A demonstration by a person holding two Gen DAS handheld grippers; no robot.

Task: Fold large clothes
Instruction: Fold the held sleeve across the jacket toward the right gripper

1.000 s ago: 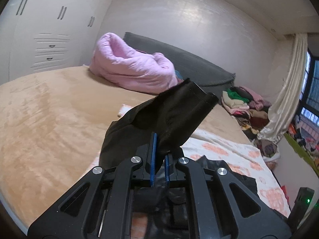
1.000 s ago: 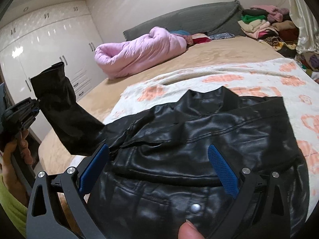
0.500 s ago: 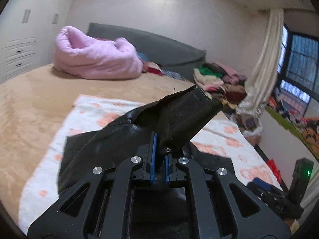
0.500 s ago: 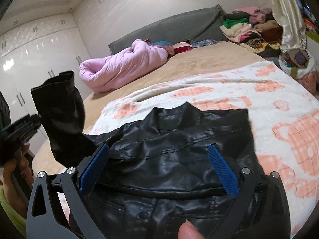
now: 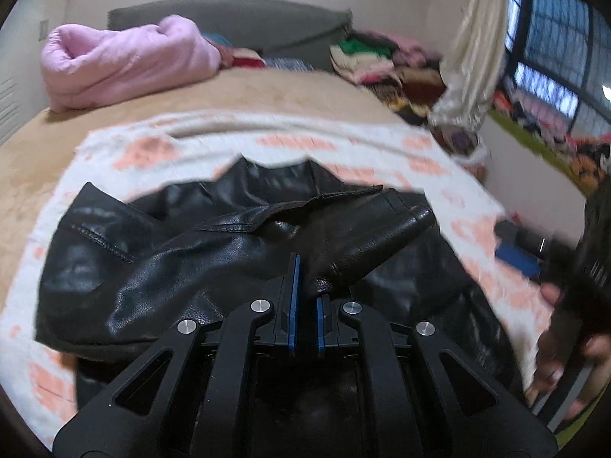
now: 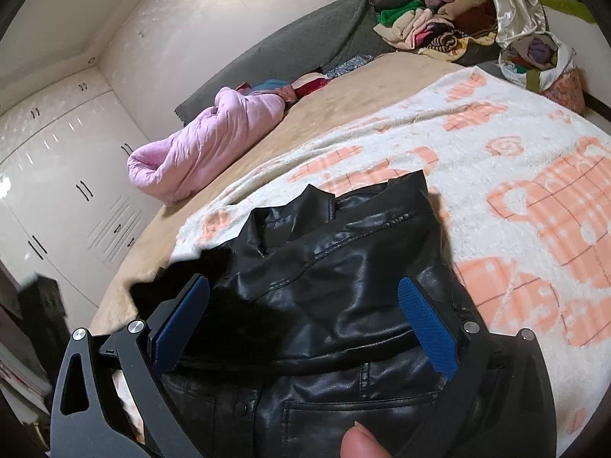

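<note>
Black leather sleeve [image 5: 366, 240], clamped in the left tongs [image 5: 306, 305], has been swung from out over the bed's edge across the jacket [image 6: 343, 297], which lies on the patterned blanket [image 6: 515, 175]; right tongs [image 6: 305, 316] are held agape above it, so the sleeve fold appears nearly laid.

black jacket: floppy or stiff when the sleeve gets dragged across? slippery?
Jacket probably semi-stiff: the sleeve in the left gripper juts out, holding shape. Glossy surface looks slick; pads may slip. Thick folds suggest it's heavyish and may spring back open.
</note>
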